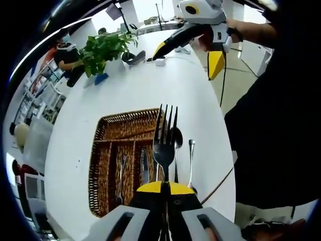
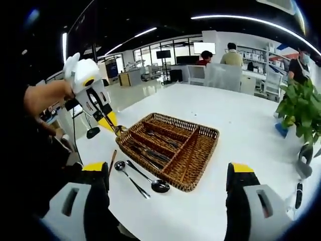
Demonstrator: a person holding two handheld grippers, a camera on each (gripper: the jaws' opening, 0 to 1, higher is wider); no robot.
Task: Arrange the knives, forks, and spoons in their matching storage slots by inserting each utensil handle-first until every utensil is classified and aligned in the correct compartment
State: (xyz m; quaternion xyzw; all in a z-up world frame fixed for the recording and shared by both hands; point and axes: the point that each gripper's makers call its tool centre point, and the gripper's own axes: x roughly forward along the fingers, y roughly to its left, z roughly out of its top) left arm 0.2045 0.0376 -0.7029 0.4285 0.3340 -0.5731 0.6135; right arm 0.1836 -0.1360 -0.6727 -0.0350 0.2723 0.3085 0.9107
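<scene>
My left gripper (image 1: 164,187) is shut on a metal fork (image 1: 165,135), tines pointing away, held above the table beside the wicker basket (image 1: 103,165). From the right gripper view, that left gripper (image 2: 111,123) holds the fork (image 2: 120,130) at the near left corner of the basket (image 2: 200,160). Several utensils lie in the basket's long slots (image 2: 150,153). Two spoons (image 1: 176,145) (image 1: 191,160) lie on the white table beside the basket, seen again as spoons (image 2: 150,182) (image 2: 131,179). My right gripper (image 2: 168,169) is wide open with nothing in it, raised well above the table (image 1: 188,57).
A potted plant (image 1: 105,50) (image 2: 301,105) stands at the table's far end with small items near it. A thin brown stick (image 2: 111,161) lies near the spoons. The person's dark clothing (image 1: 276,125) fills the table's side. People sit at desks beyond (image 2: 230,55).
</scene>
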